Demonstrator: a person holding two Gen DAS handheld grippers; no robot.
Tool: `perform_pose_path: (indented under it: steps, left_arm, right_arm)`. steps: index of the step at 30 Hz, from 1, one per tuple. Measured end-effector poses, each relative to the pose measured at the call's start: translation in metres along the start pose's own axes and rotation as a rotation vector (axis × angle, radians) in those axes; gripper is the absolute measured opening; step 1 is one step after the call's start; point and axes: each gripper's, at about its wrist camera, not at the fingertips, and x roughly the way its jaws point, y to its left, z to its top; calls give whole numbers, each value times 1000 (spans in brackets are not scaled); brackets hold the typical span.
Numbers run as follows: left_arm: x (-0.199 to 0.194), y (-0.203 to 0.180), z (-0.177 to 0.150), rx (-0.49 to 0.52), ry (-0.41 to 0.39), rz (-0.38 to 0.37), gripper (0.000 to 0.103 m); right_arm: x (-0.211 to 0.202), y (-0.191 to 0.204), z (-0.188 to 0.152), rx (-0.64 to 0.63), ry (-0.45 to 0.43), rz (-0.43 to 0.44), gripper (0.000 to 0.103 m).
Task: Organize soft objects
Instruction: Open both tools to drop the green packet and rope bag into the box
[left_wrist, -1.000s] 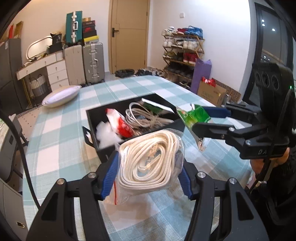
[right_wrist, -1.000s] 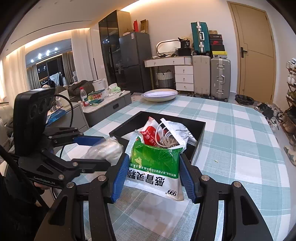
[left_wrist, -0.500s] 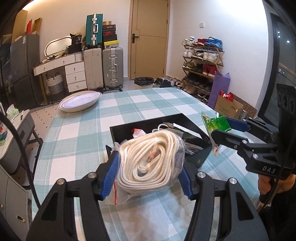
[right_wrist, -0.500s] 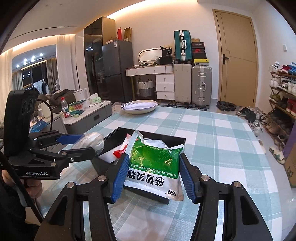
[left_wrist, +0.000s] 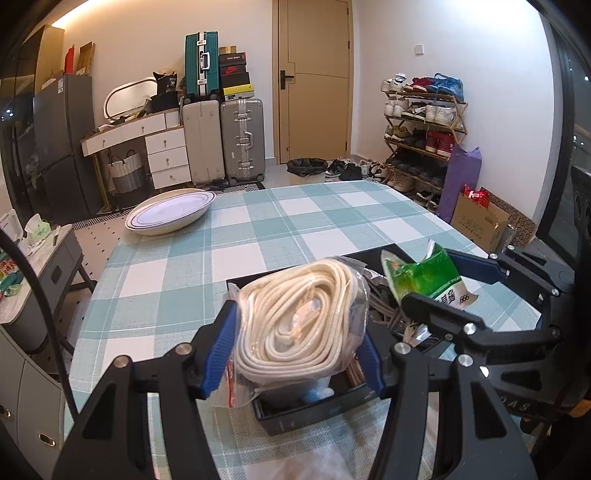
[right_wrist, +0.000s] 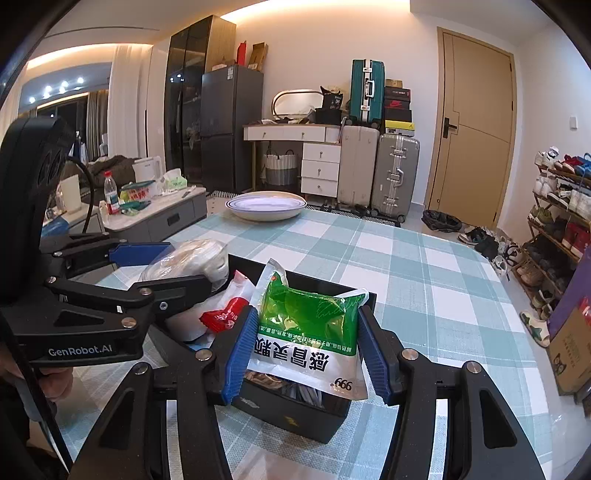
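Observation:
My left gripper (left_wrist: 293, 350) is shut on a clear bag of coiled white rope (left_wrist: 299, 321), held over the near end of the black box (left_wrist: 295, 417). My right gripper (right_wrist: 308, 350) is shut on a green and white medicine pouch (right_wrist: 308, 332), held above the same black box (right_wrist: 314, 417). In the left wrist view the right gripper (left_wrist: 443, 284) with its green pouch (left_wrist: 421, 280) hangs at the right. The right wrist view has the left gripper (right_wrist: 177, 266) with the rope bag (right_wrist: 192, 258) at the left. A red and white packet (right_wrist: 225, 314) and cables lie in the box.
The box rests on a table with a teal checked cloth (left_wrist: 258, 236). A white oval dish (left_wrist: 170, 216) sits at the far left edge. Suitcases, a drawer unit, a door and a shoe rack stand beyond the table.
Both grippers with their bags have moved over the black box, which now lies right under them. The view of both cameras has swung towards the far end of the table.

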Motion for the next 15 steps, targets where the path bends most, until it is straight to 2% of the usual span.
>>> perform_pose_path:
  steps: [15]
  left_arm:
    - [17,-7,-6,32,20,14,59]
  right_arm:
    - [28,11,-6,-114,67,-4,55]
